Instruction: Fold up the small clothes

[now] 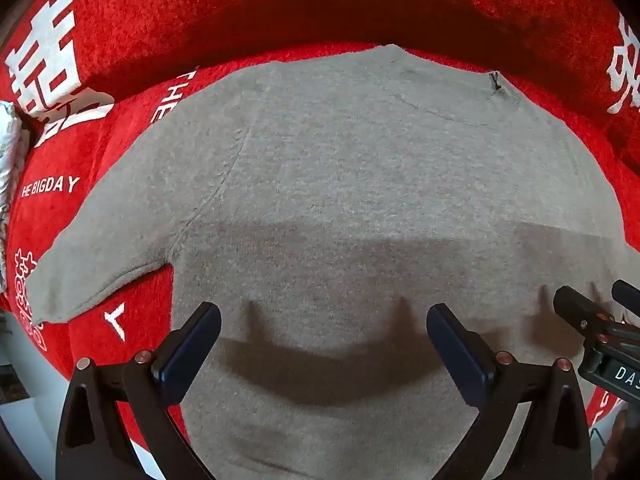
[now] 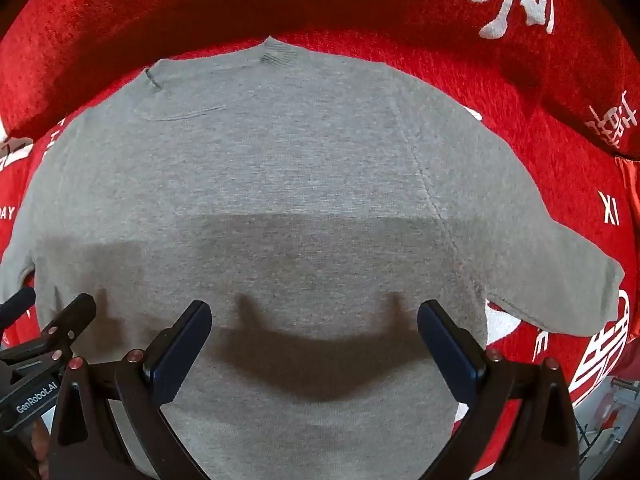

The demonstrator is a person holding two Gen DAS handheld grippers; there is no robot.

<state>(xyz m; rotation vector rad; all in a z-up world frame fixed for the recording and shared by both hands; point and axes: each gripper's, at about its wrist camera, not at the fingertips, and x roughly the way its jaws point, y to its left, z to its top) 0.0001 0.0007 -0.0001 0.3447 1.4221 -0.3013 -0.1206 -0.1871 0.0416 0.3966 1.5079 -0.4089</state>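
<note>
A small grey T-shirt (image 1: 340, 184) lies spread flat on a red cloth (image 1: 168, 8), its collar at the far side and both short sleeves laid out. The same grey T-shirt (image 2: 288, 168) fills the right wrist view. My left gripper (image 1: 324, 316) hovers above the shirt's lower body, open wide, with nothing between its fingers. My right gripper (image 2: 314, 312) hangs open the same way over the shirt's right half, also empty. The right gripper (image 1: 596, 316) shows at the edge of the left wrist view, and the left gripper (image 2: 48, 320) at the edge of the right wrist view.
The red cloth (image 2: 520, 92) with white lettering covers the surface and rises in a fold behind the collar. A pale floor (image 1: 24, 396) shows past the cloth's lower left edge. A wire rack (image 2: 608, 416) sits low at the right.
</note>
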